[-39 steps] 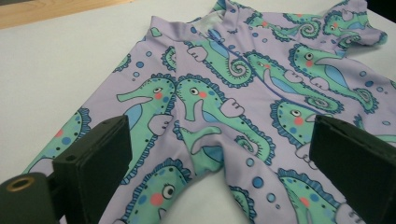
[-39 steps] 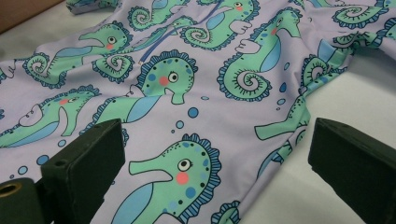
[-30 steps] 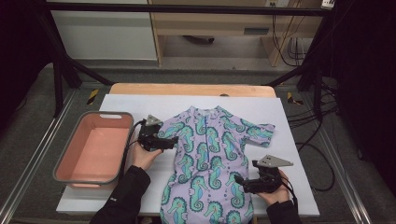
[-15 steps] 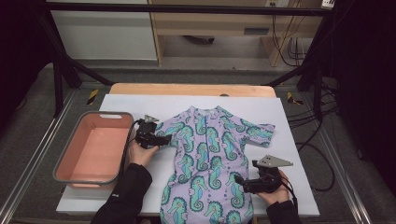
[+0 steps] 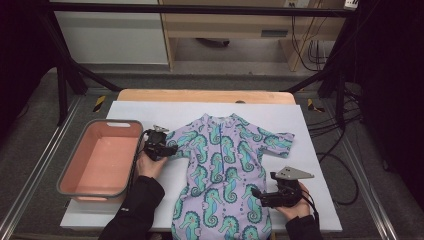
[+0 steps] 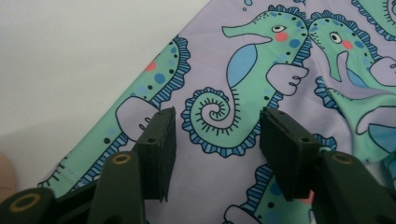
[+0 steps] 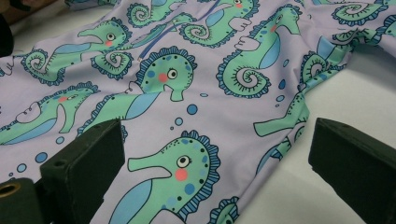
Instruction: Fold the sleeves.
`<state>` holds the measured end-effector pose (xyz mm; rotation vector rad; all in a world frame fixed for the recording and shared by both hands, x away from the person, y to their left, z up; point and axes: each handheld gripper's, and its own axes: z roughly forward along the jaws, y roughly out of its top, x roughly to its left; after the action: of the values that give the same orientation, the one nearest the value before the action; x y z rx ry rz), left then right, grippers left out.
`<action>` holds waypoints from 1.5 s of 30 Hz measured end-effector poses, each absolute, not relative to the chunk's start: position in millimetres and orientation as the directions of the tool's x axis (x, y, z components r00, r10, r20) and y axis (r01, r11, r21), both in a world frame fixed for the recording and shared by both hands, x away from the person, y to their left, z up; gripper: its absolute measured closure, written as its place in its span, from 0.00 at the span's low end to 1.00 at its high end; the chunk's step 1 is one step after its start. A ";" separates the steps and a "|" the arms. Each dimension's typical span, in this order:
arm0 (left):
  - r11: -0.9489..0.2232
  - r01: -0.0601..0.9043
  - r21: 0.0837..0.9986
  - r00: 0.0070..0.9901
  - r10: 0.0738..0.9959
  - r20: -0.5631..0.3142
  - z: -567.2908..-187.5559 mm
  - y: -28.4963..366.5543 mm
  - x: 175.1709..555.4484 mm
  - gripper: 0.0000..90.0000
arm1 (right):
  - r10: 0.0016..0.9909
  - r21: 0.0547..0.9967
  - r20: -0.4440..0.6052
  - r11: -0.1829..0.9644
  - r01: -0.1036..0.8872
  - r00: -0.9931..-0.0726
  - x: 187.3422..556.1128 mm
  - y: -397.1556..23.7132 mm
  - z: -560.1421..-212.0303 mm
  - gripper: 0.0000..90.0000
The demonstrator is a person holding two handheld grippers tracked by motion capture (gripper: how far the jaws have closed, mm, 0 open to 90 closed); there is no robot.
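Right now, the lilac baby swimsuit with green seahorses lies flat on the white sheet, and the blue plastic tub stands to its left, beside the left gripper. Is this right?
Not quite: the plastic tub is salmon pink, not blue, as the high view shows. The rest holds: the lilac seahorse swimsuit lies flat on the white sheet, and the tub stands to its left, beside the left gripper.

Right gripper [image 7: 219,163] fingers [image 7: 84,163] spread wide, seahorse-print garment [image 7: 187,93] edge between them, white tabletop [image 7: 364,93] beside
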<state>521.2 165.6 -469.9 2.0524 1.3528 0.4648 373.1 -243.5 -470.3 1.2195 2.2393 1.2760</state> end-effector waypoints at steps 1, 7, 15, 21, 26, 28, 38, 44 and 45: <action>-0.272 0.691 0.670 0.409 0.911 -0.053 -469.9 165.2 521.0 0.52 | 0.786 0.811 0.151 0.249 0.530 -0.600 373.1 -243.5 -470.3 0.05; -0.269 0.693 0.669 0.380 0.925 -0.021 -470.3 165.4 519.6 0.72 | 0.784 0.811 0.151 0.250 0.529 -0.602 373.3 -243.2 -470.1 0.05; -0.287 0.692 0.662 0.380 0.925 0.005 -469.8 159.6 517.5 0.87 | 0.781 0.812 0.153 0.250 0.528 -0.606 373.5 -242.8 -469.8 0.05; -0.281 0.690 0.667 0.378 0.926 -0.002 -470.1 161.0 518.3 0.99 | 0.783 0.812 0.157 0.244 0.530 -0.602 373.1 -243.5 -469.4 0.05; -0.250 0.683 0.686 0.370 0.928 -0.030 -468.3 162.2 517.7 0.99 | 0.782 0.811 0.163 0.241 0.533 -0.602 373.5 -244.0 -469.8 0.05; -0.245 0.667 0.704 0.374 0.927 -0.032 -465.0 161.8 516.3 0.99 | 0.782 0.810 0.163 0.242 0.534 -0.602 373.3 -243.8 -469.8 0.05; -0.222 0.586 0.779 0.416 0.908 -0.054 -438.0 158.4 510.5 1.00 | 0.782 0.813 0.161 0.241 0.530 -0.602 373.2 -243.7 -469.3 0.05; -0.235 0.532 0.814 0.467 0.883 -0.050 -420.6 152.6 507.7 1.00 | 0.782 0.812 0.166 0.237 0.533 -0.600 373.2 -244.0 -469.4 0.05; -0.246 0.520 0.818 0.476 0.879 -0.039 -417.7 149.5 506.6 1.00 | 0.782 0.812 0.165 0.238 0.533 -0.600 373.1 -243.9 -469.3 0.05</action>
<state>506.6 149.5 -417.7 1.9123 1.1652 0.5582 373.1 -243.9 -469.3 1.2274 2.2378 1.2949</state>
